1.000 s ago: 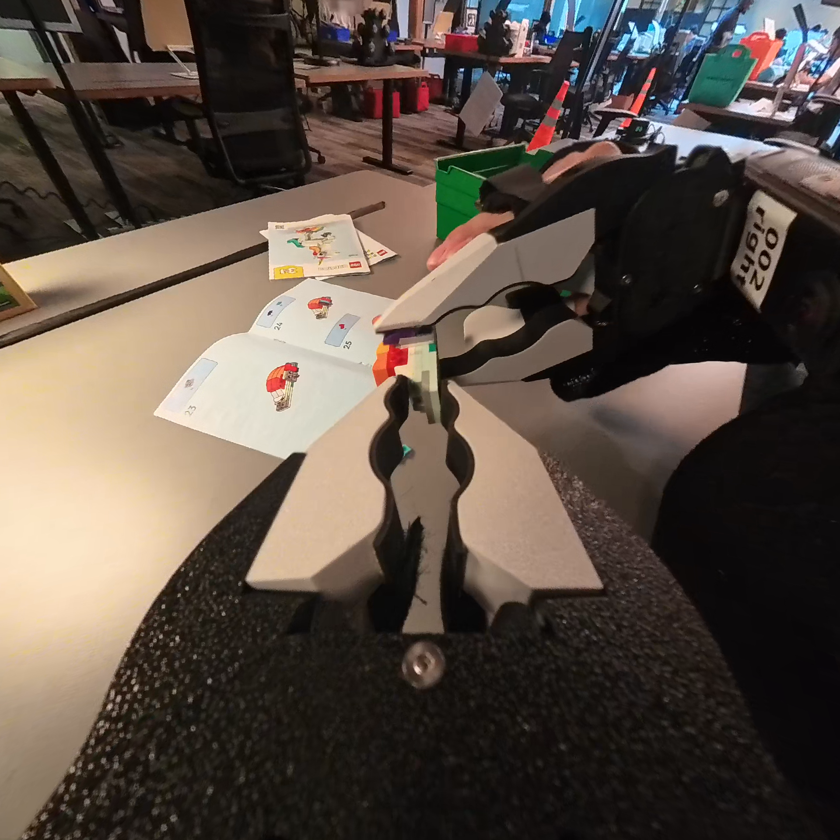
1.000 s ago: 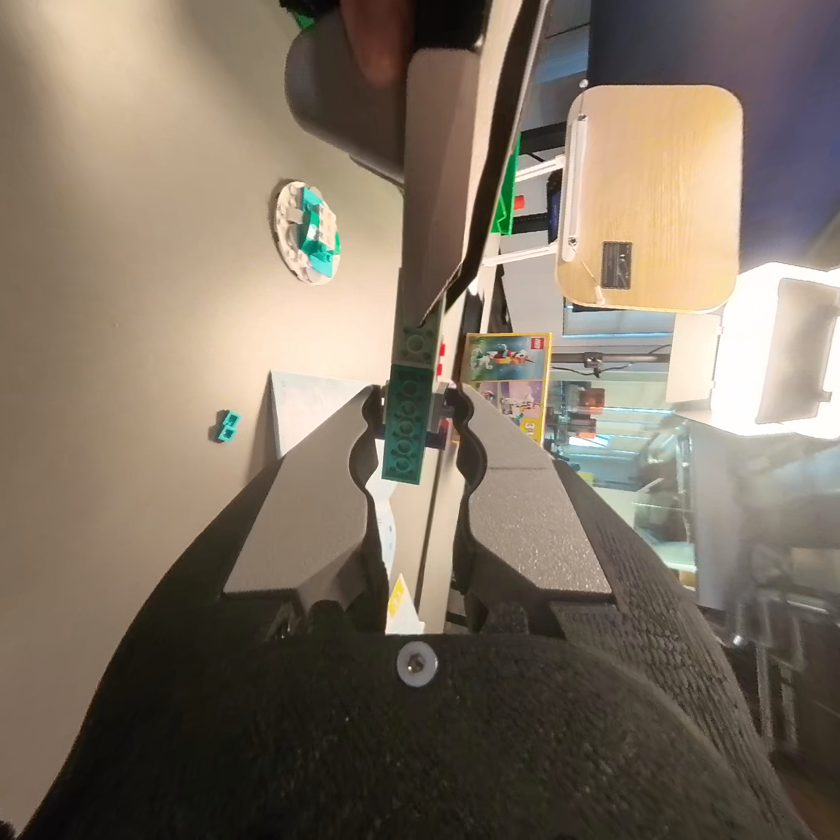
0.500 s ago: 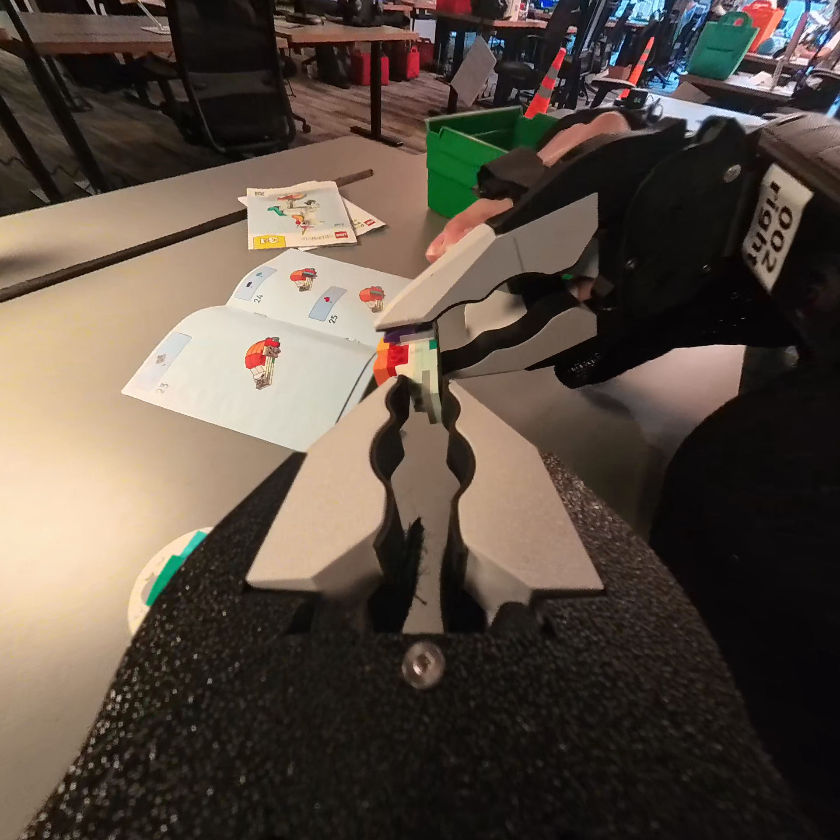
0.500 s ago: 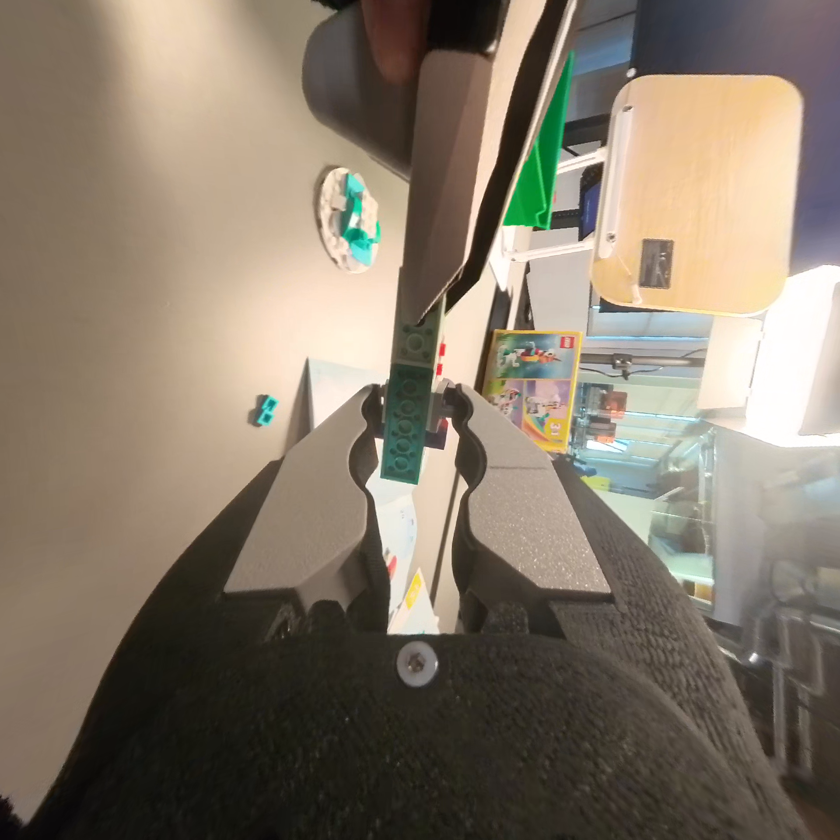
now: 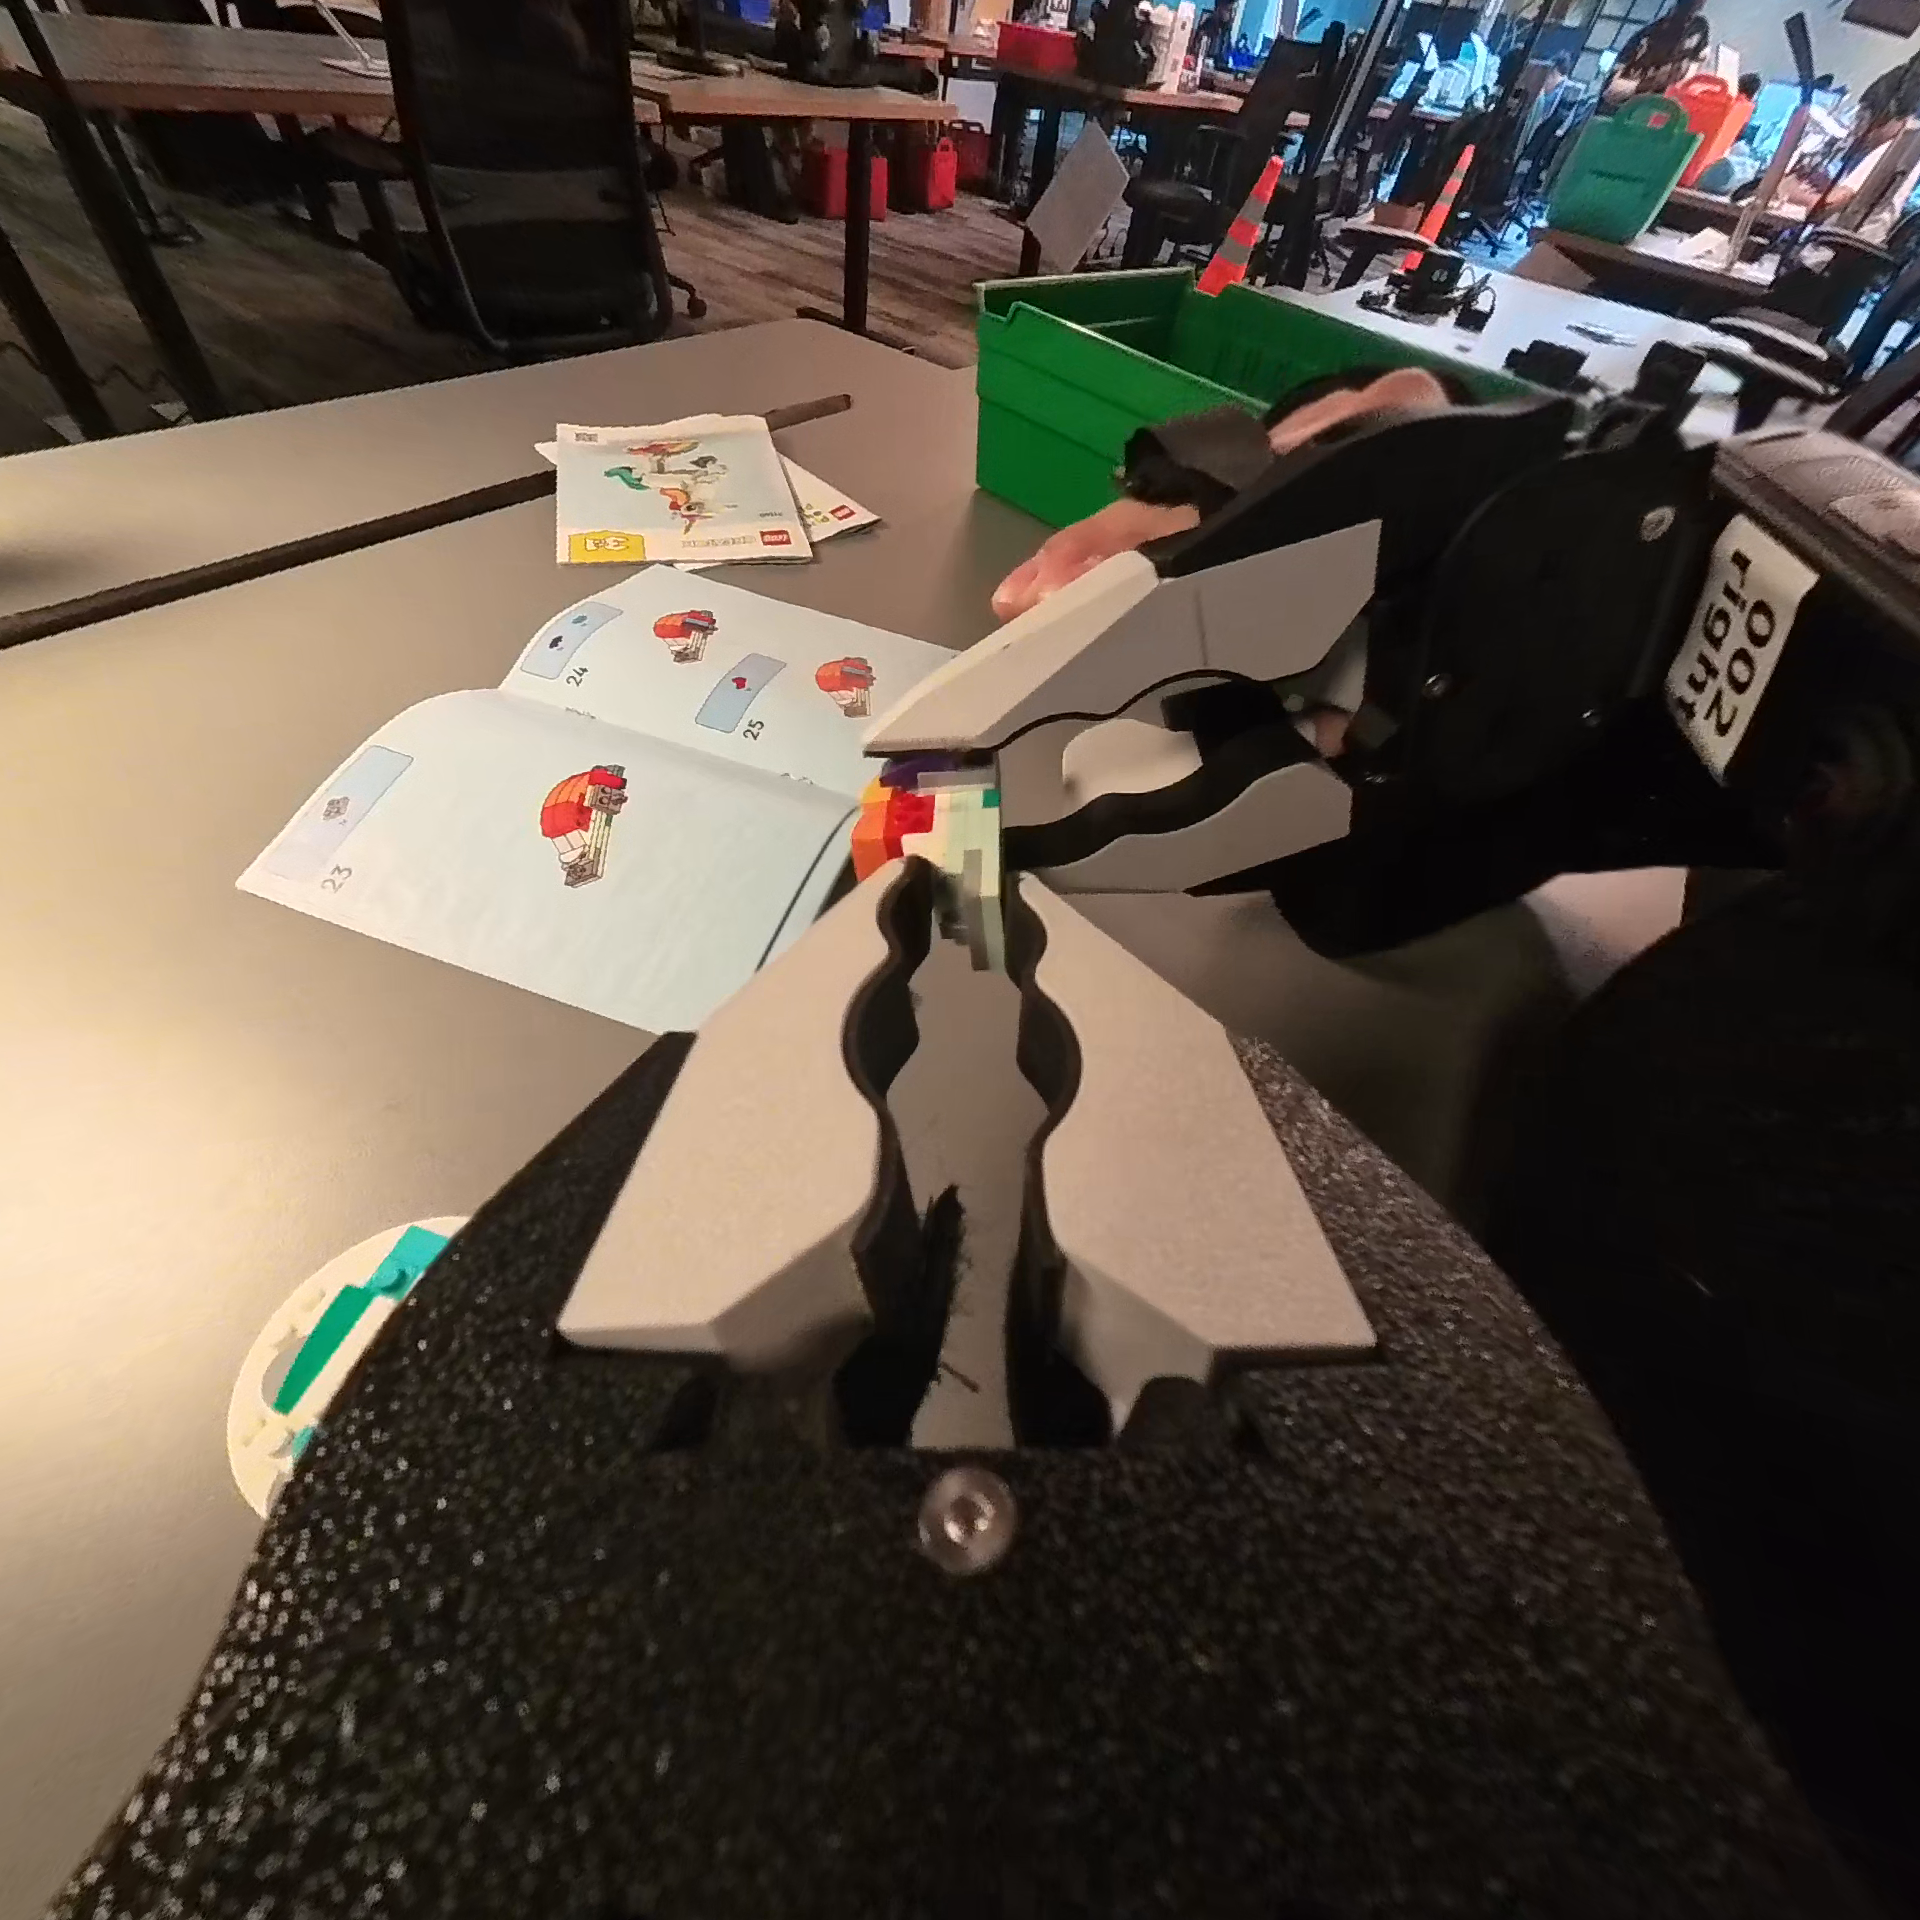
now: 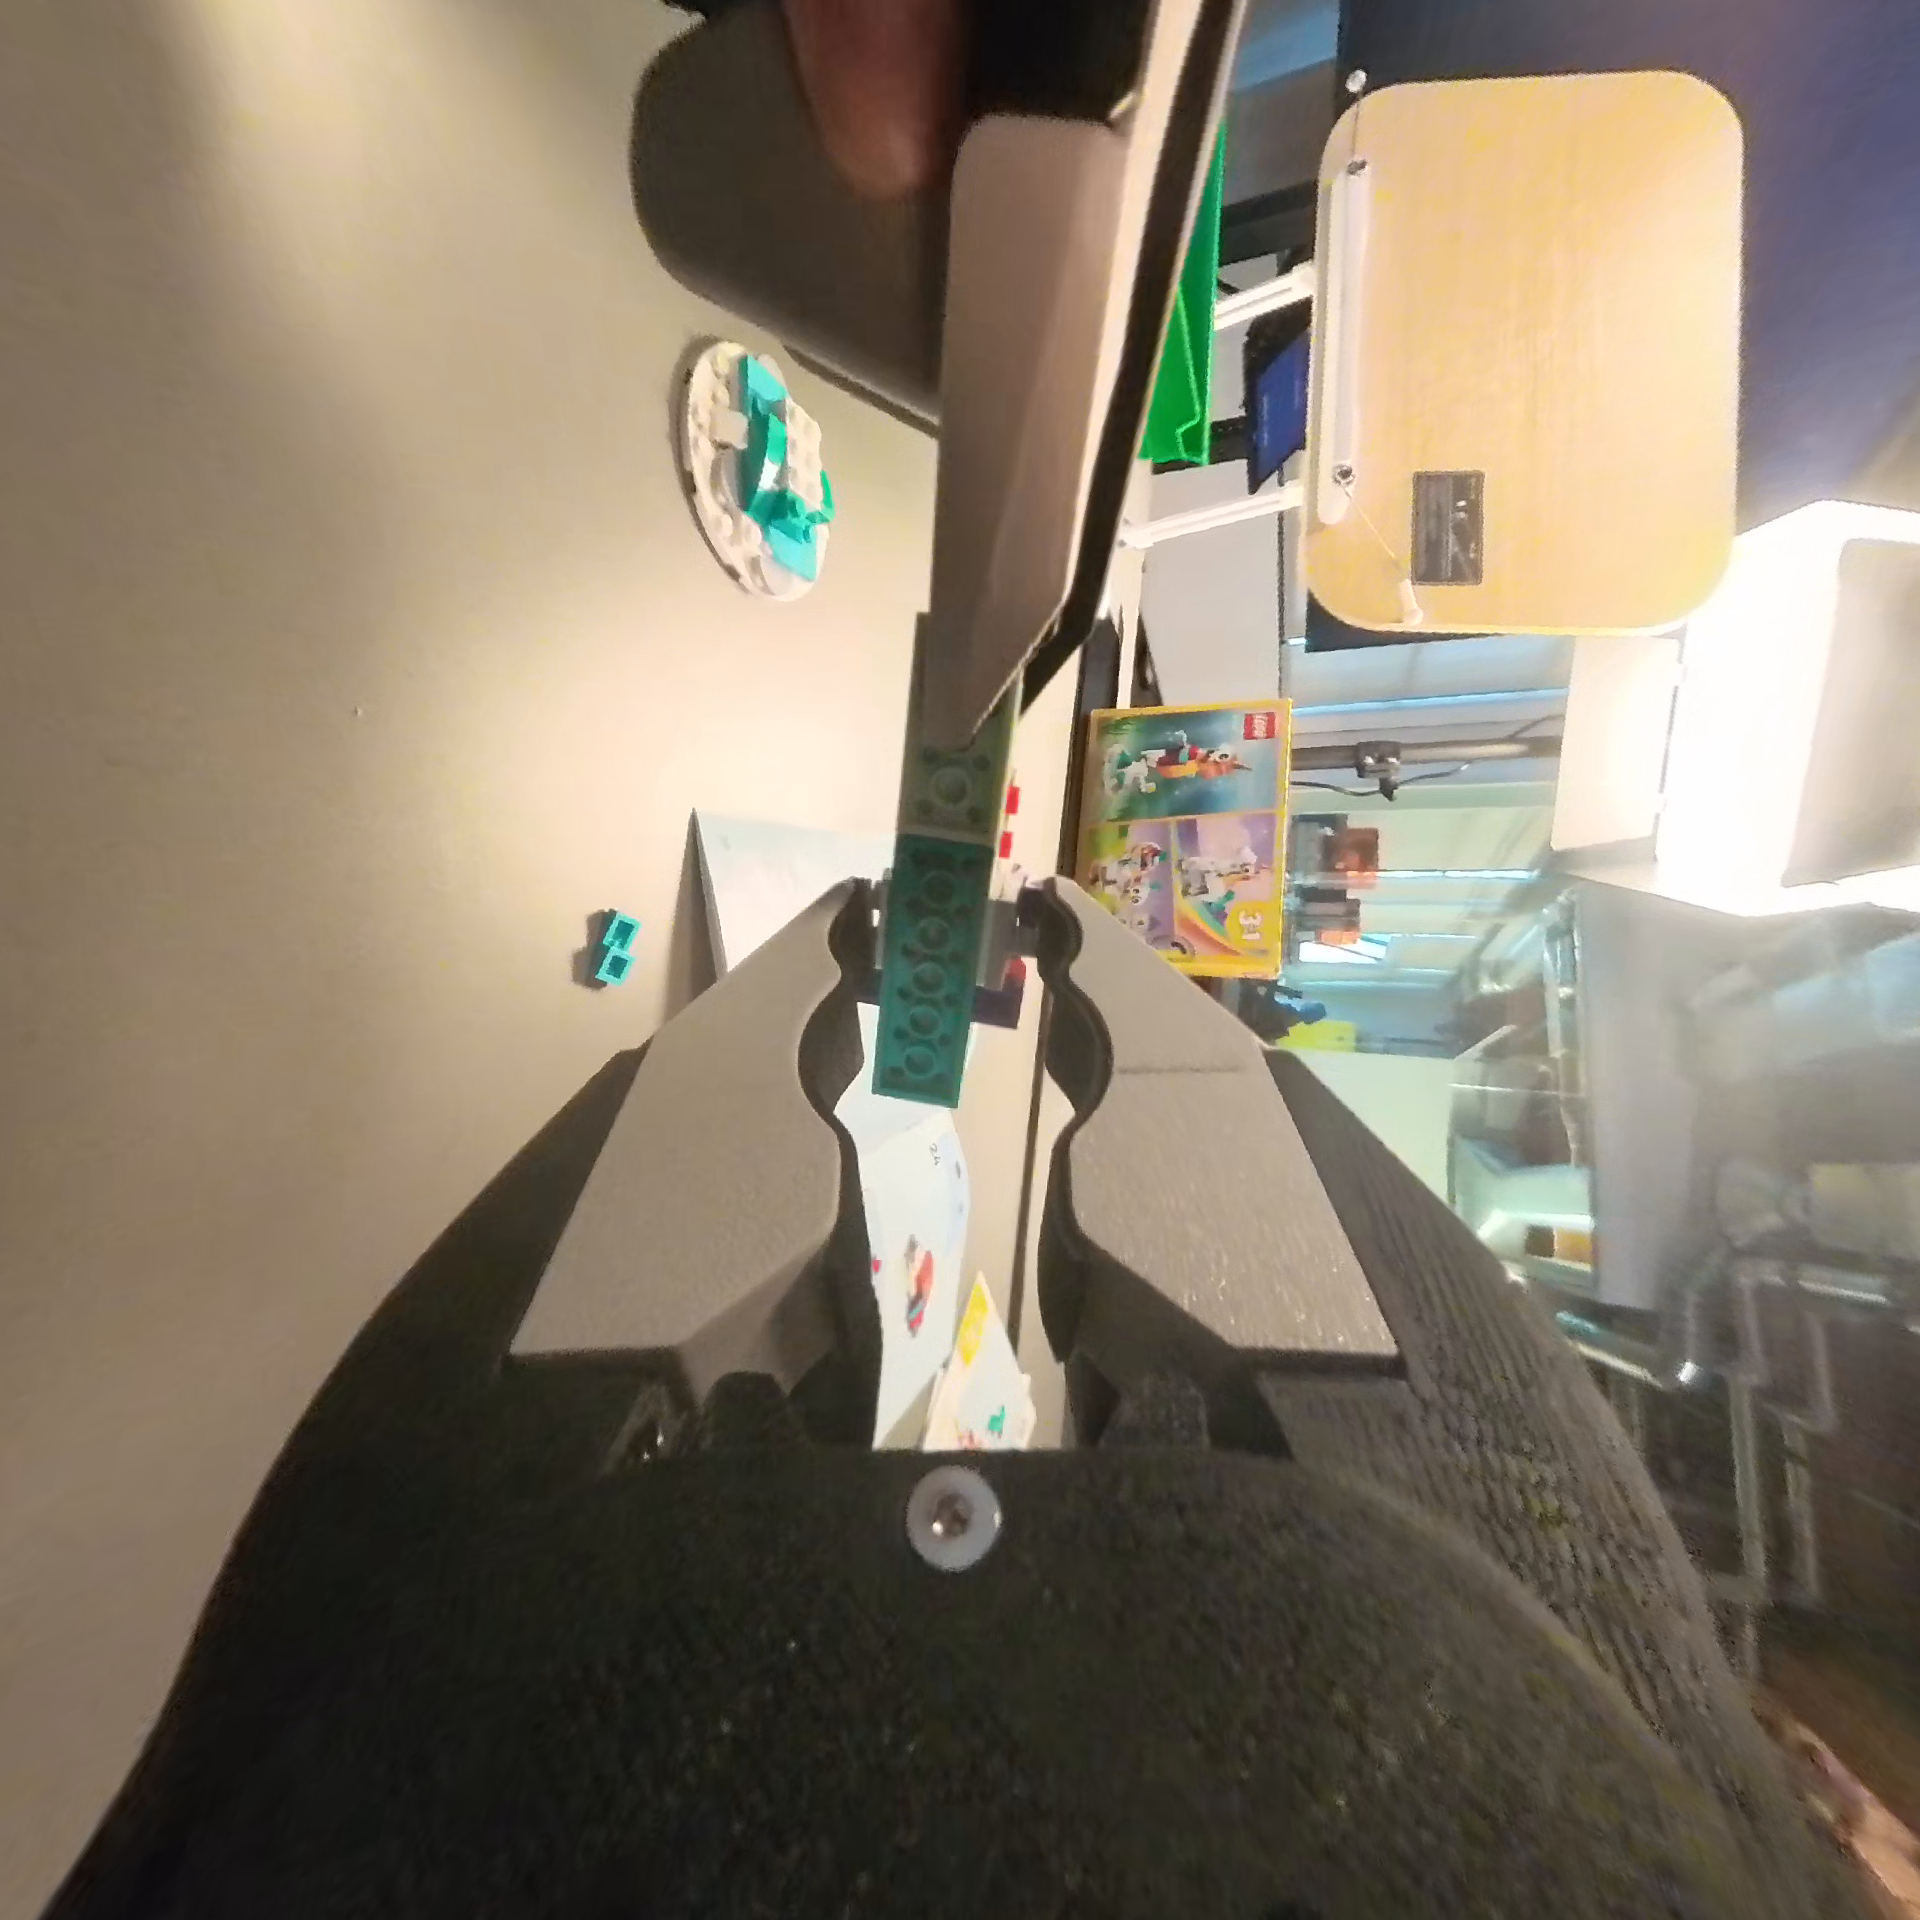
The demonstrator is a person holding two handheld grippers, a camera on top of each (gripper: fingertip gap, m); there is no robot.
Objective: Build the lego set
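Both tools are clenched on the small multicoloured brick model (image 5: 935,831), the left tool (image 5: 961,894) gripping its pale-green end and the right tool (image 6: 951,914) crossing its long teal plate (image 6: 925,987) at right angles.

Grey table (image 5: 260,1039), open instr. booklet (image 5: 582,821), green bin (image 5: 1081,416), round white plate (image 6: 753,468), teal brick (image 6: 613,948)

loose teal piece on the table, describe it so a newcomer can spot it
On the grey table, find the open booklet. Just off its corner lies the teal piece, alone and touching nothing. The other teal bricks are either mounted on the white round plate or held in the claws.
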